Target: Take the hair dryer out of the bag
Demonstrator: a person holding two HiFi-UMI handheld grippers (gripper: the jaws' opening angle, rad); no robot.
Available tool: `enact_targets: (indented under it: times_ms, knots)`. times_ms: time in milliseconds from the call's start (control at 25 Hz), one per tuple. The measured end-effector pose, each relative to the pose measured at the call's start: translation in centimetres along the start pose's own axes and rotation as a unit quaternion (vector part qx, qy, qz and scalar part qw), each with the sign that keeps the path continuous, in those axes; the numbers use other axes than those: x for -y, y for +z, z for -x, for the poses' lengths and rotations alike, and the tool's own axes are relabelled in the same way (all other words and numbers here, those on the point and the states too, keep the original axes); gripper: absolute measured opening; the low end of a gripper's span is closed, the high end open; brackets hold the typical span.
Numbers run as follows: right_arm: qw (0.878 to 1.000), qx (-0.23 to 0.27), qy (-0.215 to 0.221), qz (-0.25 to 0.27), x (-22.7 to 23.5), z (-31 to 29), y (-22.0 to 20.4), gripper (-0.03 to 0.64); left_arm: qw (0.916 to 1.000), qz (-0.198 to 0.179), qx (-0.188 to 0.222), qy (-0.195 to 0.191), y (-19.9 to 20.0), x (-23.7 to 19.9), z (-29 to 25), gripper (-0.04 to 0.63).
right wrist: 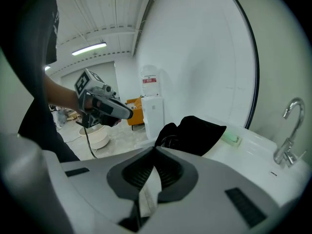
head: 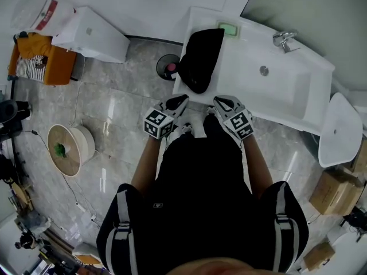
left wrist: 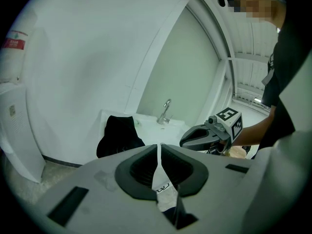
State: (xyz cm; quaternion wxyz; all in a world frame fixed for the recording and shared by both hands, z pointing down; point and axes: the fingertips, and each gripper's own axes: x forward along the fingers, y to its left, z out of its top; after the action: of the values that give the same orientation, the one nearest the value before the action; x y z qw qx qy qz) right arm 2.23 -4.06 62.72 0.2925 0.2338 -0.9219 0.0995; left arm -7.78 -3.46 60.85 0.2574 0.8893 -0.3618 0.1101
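One black bag lies on the white counter, just beside one sink with one tap. The hair dryer is hidden. Two grippers hang near the counter's edge. The left gripper and the right gripper both have their jaws pressed together, holding nothing.

The bag lies on the surface's left end, soap dish just behind it, faucet off right. Left tool and right tool hang side by side before its near edge.

One black fabric bag, one chrome tap, one pale green block, one white rectangular washbasin, two grippers: left gripper, right gripper.
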Motion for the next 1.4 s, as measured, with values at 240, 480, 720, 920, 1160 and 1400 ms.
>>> enact_targets:
  times_ms: [240, 480, 720, 920, 1160, 1400]
  knots:
    - [0.999, -0.001, 0.034, 0.017, 1.8, -1.0, 0.8, 0.066, 0.9999, 0.004, 0.002, 0.016, 1.5, -0.6, -2.6, 0.031]
    - [0.996, -0.003, 0.073, 0.046, 3.3, -2.0, 1.7, 0.066, 0.9993, 0.002, -0.001, 0.037, 2.9, -1.4, -5.0, 0.031]
    - [0.992, -0.008, 0.106, 0.062, 5.4, -2.8, 1.7, 0.066, 0.9977, 0.015, 0.008, 0.066, 3.7, -2.0, -6.5, 0.031]
    - [0.989, -0.014, 0.125, 0.072, 6.6, -3.8, 1.9, 0.066, 0.9948, 0.031, 0.02, 0.095, 3.5, -2.7, -6.6, 0.031]
    - [0.988, -0.025, 0.132, 0.076, 5.7, -5.2, 2.3, 0.066, 0.9937, 0.046, 0.014, 0.101, 2.4, -3.3, -5.3, 0.031]
    - [0.991, -0.04, 0.11, 0.068, 4.8, -6.2, 2.2, 0.066, 0.9962, 0.045, 0.005, 0.075, 1.9, -5.1, -4.8, 0.031]
